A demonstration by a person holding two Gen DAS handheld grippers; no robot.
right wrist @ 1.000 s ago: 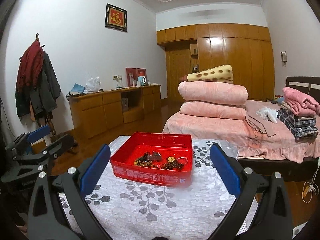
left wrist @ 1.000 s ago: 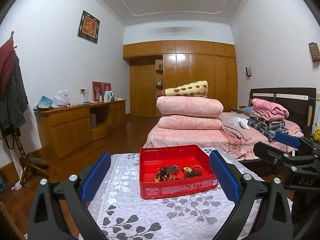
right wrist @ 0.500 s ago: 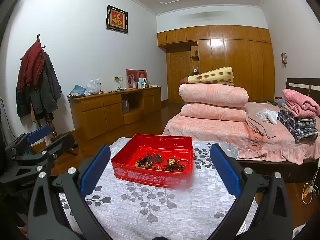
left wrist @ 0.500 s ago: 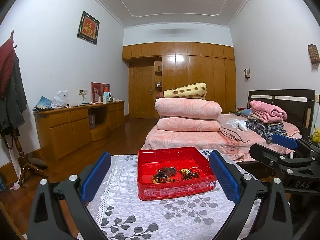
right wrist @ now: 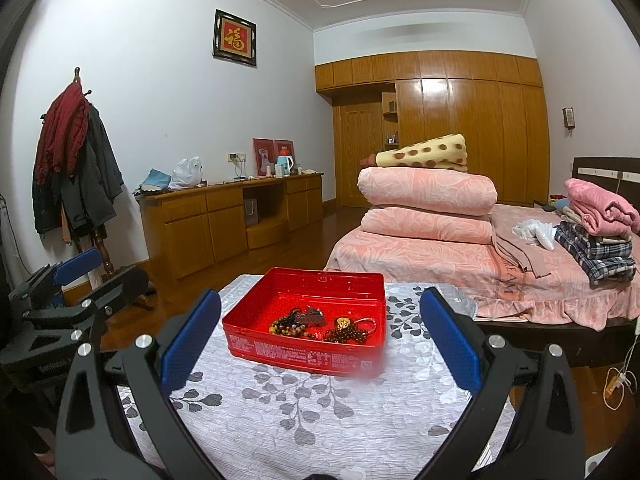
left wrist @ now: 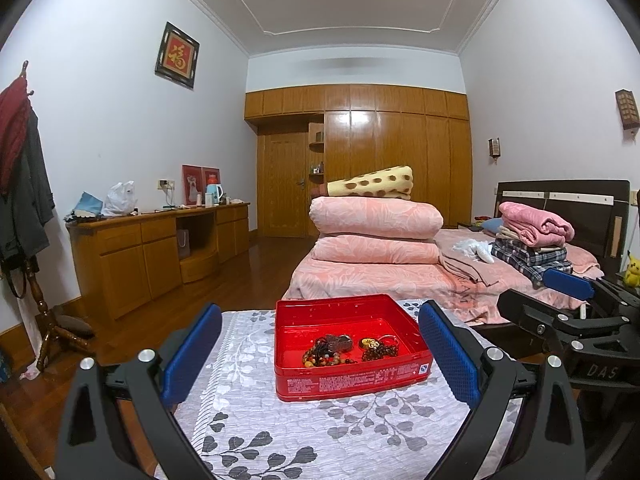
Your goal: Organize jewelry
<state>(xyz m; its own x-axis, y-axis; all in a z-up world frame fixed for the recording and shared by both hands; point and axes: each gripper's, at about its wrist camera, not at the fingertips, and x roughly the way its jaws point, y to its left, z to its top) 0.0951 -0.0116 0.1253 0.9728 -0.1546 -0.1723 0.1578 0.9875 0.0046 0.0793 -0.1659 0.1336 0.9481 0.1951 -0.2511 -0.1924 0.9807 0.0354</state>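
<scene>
A red tin box (left wrist: 288,344) (right wrist: 240,332) stands on a table with a grey leaf-patterned cloth (left wrist: 248,432) (right wrist: 320,412). Inside lie bead bracelets (left wrist: 326,356) (right wrist: 290,326), a dark beaded string with a gold piece and a ring (left wrist: 378,348) (right wrist: 352,330). My left gripper (left wrist: 320,354) is open and empty, held back from the box, its jaws wide on either side of it. My right gripper (right wrist: 320,344) is also open and empty, back from the box. Each gripper shows at the edge of the other's view (left wrist: 568,304) (right wrist: 68,280).
A bed (left wrist: 380,276) with folded pink quilts stands behind the table. A wooden dresser (left wrist: 160,248) lines the left wall. A coat rack (right wrist: 76,184) stands at the left. Wooden floor lies around the table.
Both grippers have tilted up and drawn back slightly, so the box sits a little lower and nearer in both views. The jaws stay open.
</scene>
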